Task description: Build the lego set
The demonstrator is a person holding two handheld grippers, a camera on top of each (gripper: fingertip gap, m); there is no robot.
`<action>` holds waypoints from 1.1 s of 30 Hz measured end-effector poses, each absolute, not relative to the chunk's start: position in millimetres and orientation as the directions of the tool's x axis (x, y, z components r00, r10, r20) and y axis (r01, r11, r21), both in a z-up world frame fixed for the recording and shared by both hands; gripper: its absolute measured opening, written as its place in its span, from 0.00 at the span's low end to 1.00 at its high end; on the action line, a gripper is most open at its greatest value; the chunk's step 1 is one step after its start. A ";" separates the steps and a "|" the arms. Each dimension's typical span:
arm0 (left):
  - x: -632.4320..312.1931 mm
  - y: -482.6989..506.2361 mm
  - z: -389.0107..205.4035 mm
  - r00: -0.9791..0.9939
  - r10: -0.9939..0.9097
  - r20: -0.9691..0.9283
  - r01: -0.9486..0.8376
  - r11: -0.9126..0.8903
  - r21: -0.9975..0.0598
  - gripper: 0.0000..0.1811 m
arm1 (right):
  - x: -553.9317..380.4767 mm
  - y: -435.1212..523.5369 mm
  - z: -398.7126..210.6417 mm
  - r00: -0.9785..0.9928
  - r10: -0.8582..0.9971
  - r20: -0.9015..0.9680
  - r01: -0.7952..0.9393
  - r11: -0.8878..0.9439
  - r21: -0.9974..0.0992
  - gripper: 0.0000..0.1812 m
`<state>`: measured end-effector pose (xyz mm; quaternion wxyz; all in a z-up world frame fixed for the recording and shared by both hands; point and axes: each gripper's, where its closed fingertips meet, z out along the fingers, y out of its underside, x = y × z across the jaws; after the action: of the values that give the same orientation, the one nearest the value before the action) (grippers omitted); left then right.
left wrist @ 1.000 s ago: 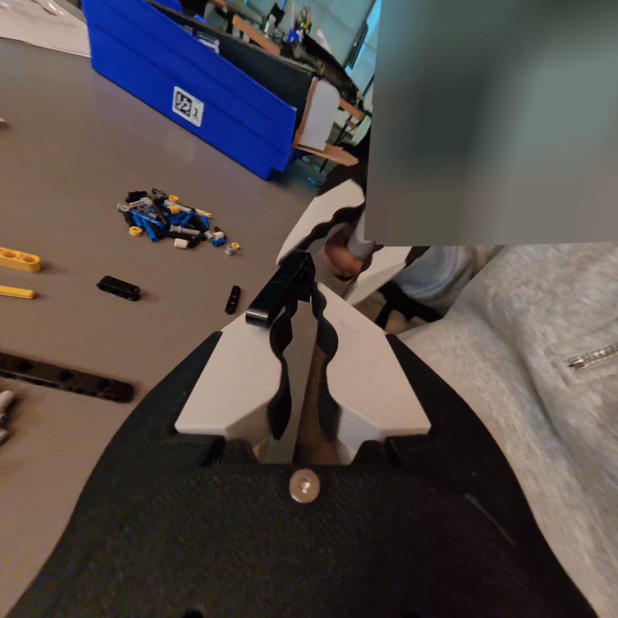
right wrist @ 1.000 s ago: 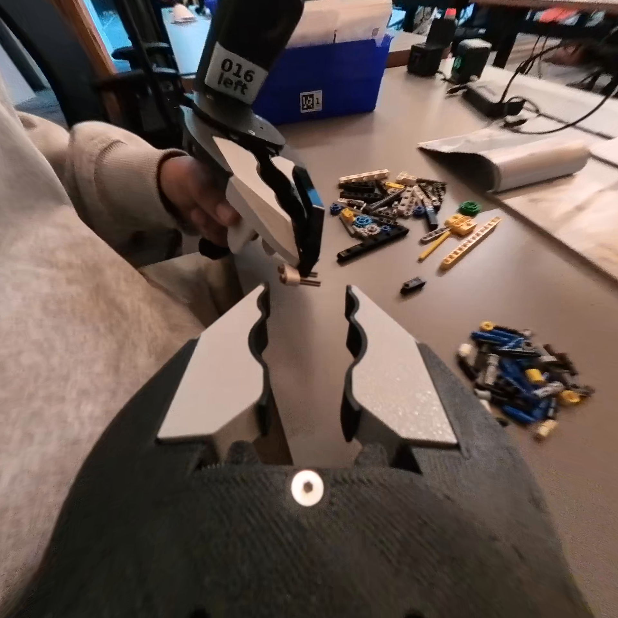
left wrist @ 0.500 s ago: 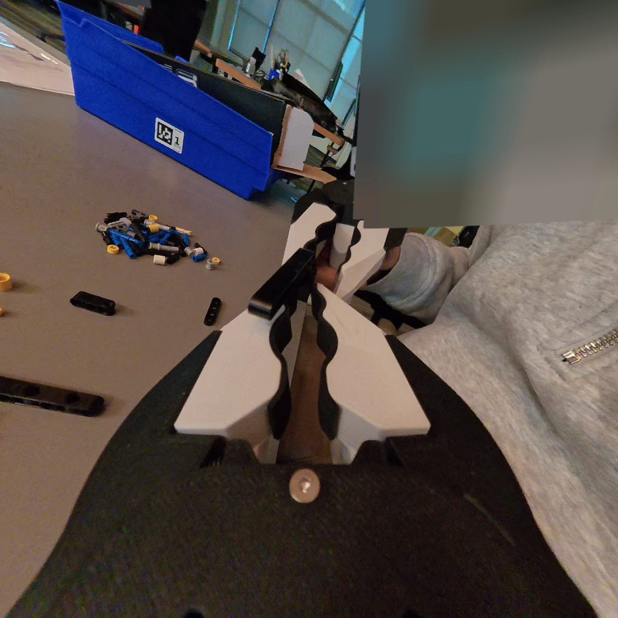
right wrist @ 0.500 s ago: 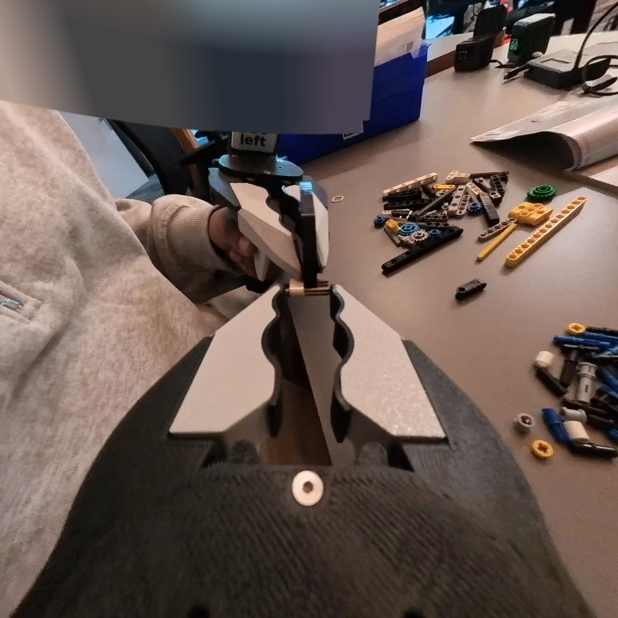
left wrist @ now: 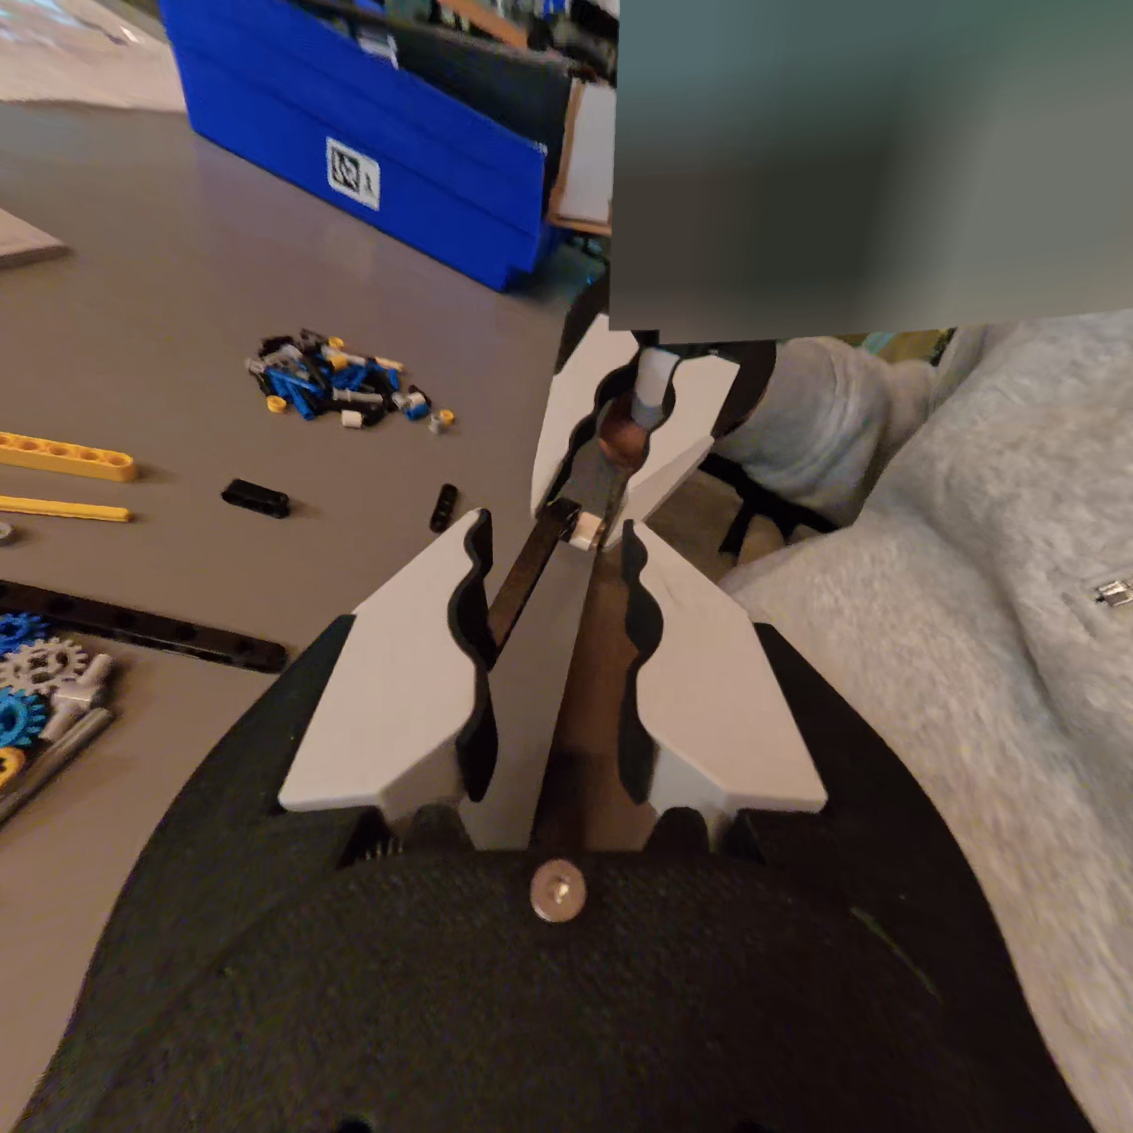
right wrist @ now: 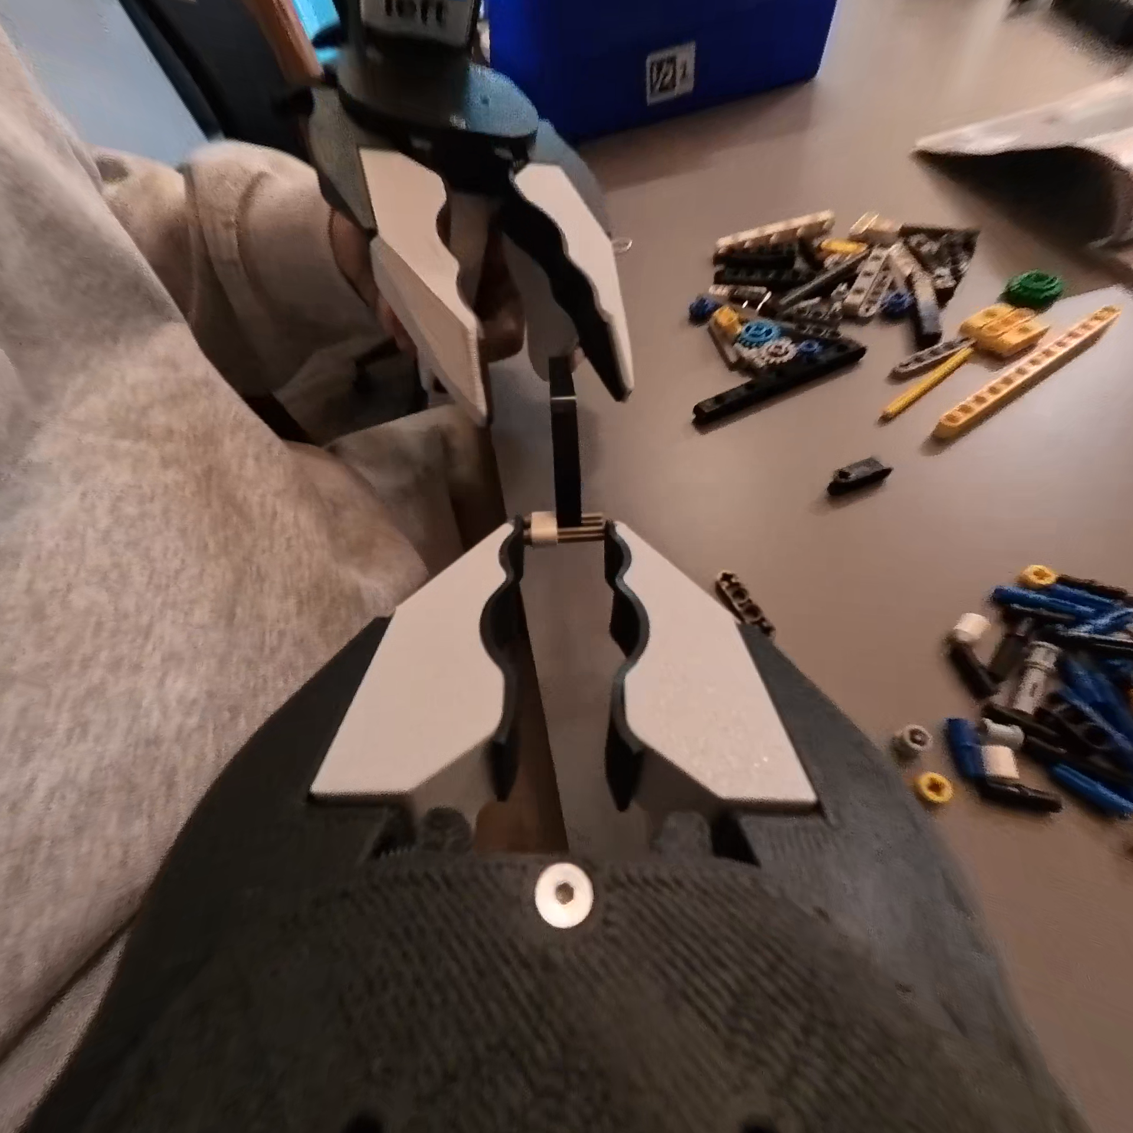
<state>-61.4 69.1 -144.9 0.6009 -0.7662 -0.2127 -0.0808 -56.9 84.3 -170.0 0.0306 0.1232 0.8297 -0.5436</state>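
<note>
My right gripper (right wrist: 565, 528) is shut on a tan pin (right wrist: 544, 528) held crosswise between its tips. A short black beam (right wrist: 564, 441) stands up from that pin. My left gripper (left wrist: 555, 521) is open, and the beam (left wrist: 527, 576) lies loosely between its fingers, close to the left one. In the right wrist view the left gripper (right wrist: 547, 395) hangs above with its jaws spread around the beam's top end. The pin also shows in the left wrist view (left wrist: 585, 530) at the beam's far end.
A blue bin (left wrist: 368, 141) stands at the back of the grey table. A pile of small blue and black pins (right wrist: 1054, 693), a pile of beams and gears (right wrist: 827, 288), a long yellow beam (right wrist: 1030, 368) and a small black piece (right wrist: 858, 475) lie there. A person's grey sleeve (right wrist: 153, 490) fills the left. The tips of both grippers are at nearly the same place. About 10 cm separates my left fingertips from the small black piece (right wrist: 858, 475). It turns up in the left wrist view (left wrist: 267, 490) as well.
My right gripper closed on the tan pin. My left gripper then opened and let go of the black beam, which now hangs on the pin in the right gripper.
</note>
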 end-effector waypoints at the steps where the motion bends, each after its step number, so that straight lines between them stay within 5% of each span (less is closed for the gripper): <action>1: -59.2 70.9 -146.8 0.887 0.217 0.407 0.449 -0.210 -0.868 0.22 | -57.0 82.1 -172.9 -0.966 0.170 -0.193 0.247 0.397 -0.884 0.14; 6: -62.3 71.3 -161.1 0.884 0.264 0.386 0.454 -0.286 -0.844 0.11 | -56.8 72.6 -176.4 -0.963 0.165 -0.214 0.265 0.417 -0.869 0.14; 13: -69.3 57.1 -156.3 0.872 0.316 0.375 0.462 -0.274 -0.843 0.24 | -59.2 72.1 -174.6 -0.966 0.176 -0.190 0.248 0.412 -0.877 0.14; 17: -74.7 48.0 -149.8 0.820 0.378 0.431 0.529 -0.209 -0.823 0.27 | -71.8 76.3 -167.9 -0.973 0.220 0.066 0.044 0.460 -0.887 0.14; 23: -75.9 44.6 -138.7 0.771 0.348 0.533 0.591 -0.080 -0.803 0.30 | -67.6 71.3 -174.1 -0.824 0.025 0.566 -0.457 0.561 -0.690 0.13; 27: -62.6 52.9 -157.1 0.864 0.317 0.391 0.478 -0.277 -0.834 0.32 | -69.5 71.9 -191.0 -0.722 -0.097 0.685 -0.587 0.610 -0.532 0.14; 33: -68.8 63.6 -182.5 0.877 0.356 0.322 0.459 -0.422 -0.782 0.27 | -74.9 69.0 -194.4 -0.655 -0.145 0.742 -0.648 0.613 -0.452 0.14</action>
<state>-68.8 63.6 -182.5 0.4799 -0.8416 -0.2420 -0.0536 -74.9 69.0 -194.4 -0.3404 -0.2384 0.8311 -0.3697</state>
